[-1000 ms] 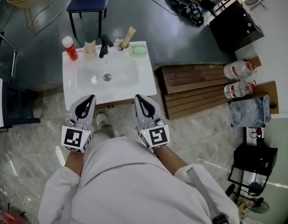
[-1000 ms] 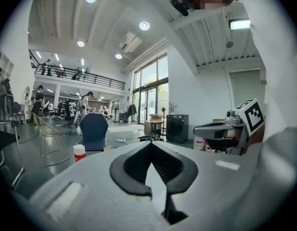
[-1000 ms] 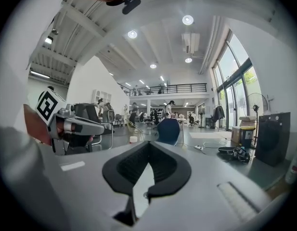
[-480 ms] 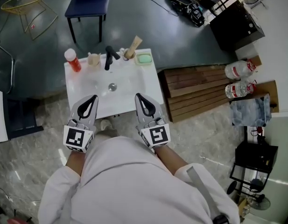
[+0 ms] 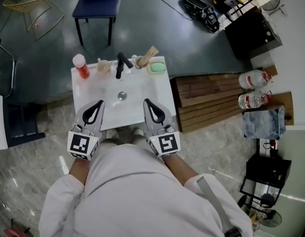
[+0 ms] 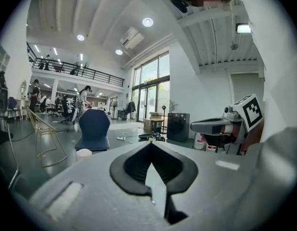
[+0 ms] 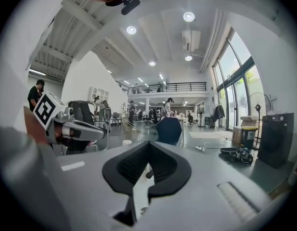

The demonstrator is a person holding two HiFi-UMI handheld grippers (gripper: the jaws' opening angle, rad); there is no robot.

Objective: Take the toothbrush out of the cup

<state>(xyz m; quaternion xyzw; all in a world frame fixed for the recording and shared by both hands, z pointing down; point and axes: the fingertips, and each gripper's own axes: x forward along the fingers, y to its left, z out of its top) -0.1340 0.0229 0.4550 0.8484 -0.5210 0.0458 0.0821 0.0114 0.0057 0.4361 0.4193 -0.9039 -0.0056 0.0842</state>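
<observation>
Approach under way; no contact made with any task item.

Change noted: over the last second the sink (image 5: pixel 157 90) has drawn closer to the person in the head view. Its front edge, which lay level with the claw tips before, now sits beneath them. Both claws have kept the same side-by-side pose throughout.

Left claw (image 5: pixel 97 103): jaws together, nothing between them, confirmed in the left gripper view. Right claw (image 5: pixel 147 102): jaws likewise together and empty, confirmed in the right gripper view. Both hover over the near rim of the sink, pointing toward its back edge.

Task item: the toothbrush (image 5: pixel 151 53) stands tilted in the cup (image 5: pixel 140 62) at the back of the sink, right of the black tap (image 5: pixel 121 63) and just beside a green soap dish (image 5: pixel 156 67). A second cup (image 5: pixel 104 67) and a red bottle (image 5: pixel 82 66) stand left of the tap. The toothbrush remains well apart from either claw.

Assessment: the task is at its opening stage. The right claw is the nearer to the cup. In my judgement, a claw must open before any grasp is possible, and the remaining reach spans the basin.
</observation>
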